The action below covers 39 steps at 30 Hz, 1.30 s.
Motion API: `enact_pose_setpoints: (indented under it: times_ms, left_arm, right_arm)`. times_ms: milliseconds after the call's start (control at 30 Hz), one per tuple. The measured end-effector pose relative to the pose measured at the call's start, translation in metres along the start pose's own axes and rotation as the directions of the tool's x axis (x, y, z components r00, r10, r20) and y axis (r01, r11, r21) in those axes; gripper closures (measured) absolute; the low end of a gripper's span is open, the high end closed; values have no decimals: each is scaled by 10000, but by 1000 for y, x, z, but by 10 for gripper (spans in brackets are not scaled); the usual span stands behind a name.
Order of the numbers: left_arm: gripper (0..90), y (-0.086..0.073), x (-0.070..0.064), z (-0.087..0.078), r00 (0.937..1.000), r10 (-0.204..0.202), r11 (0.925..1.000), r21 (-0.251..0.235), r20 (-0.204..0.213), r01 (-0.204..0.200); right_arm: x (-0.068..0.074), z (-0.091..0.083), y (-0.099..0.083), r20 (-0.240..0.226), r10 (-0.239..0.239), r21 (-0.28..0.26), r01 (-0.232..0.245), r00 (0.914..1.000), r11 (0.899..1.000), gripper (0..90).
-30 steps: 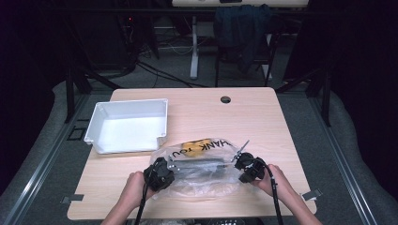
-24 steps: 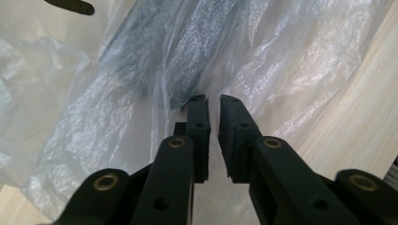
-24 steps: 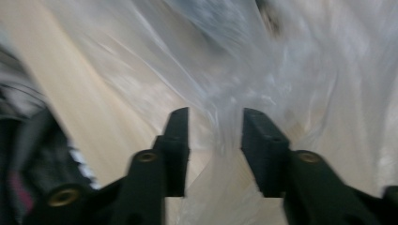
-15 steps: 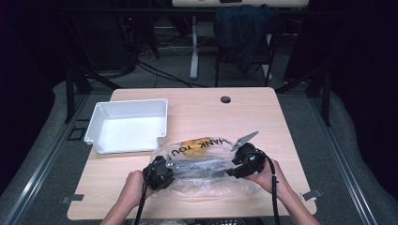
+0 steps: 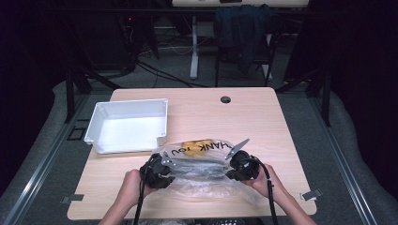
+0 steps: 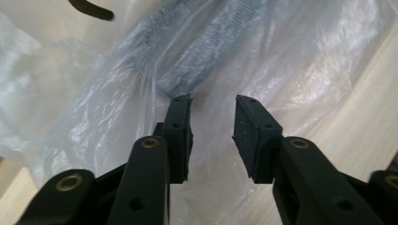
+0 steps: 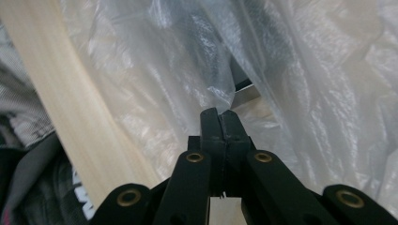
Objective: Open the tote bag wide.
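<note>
Near the table's front edge, the right gripper point(image 7: 220, 115) stood with jaws pressed together on a fold of the clear plastic bag point(image 5: 206, 161), apparently to lift its mouth. The left gripper point(image 6: 213, 101) was spread, jaws apart, the bag's film just ahead of them, probably to catch the opposite lip. A dark object point(image 6: 197, 61) lay inside the bag between both tools. Farther back stood the white tray point(image 5: 96, 129).
</note>
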<state>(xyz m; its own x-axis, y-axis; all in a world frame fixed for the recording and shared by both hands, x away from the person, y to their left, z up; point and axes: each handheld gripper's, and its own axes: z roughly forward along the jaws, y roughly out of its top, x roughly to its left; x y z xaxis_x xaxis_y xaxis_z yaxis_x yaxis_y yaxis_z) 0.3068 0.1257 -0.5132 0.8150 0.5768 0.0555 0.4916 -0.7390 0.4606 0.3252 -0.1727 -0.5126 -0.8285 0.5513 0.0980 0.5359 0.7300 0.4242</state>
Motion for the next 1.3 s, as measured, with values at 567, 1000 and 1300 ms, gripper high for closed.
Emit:
enact_pose_setpoints:
  times_ms: [567, 1000, 1300]
  left_arm:
    - [849, 0, -1, 17, 9985, 300, 9965, 792, -451, -264]
    - [893, 4, -20, 35, 9965, 733, 9885, 1295, 396, -779]
    - [643, 2, -7, 3, 9975, 45, 9995, 300, 698, -66]
  right_arm:
    - [-9, 20, -1, 84, -12, 939, 4, 10000, 9956, 900]
    - [-22, 18, -7, 715, 662, 1527, -765, 9952, 9853, 897]
    - [-18, -8, -5, -314, 493, 464, -479, 9983, 9978, 698]
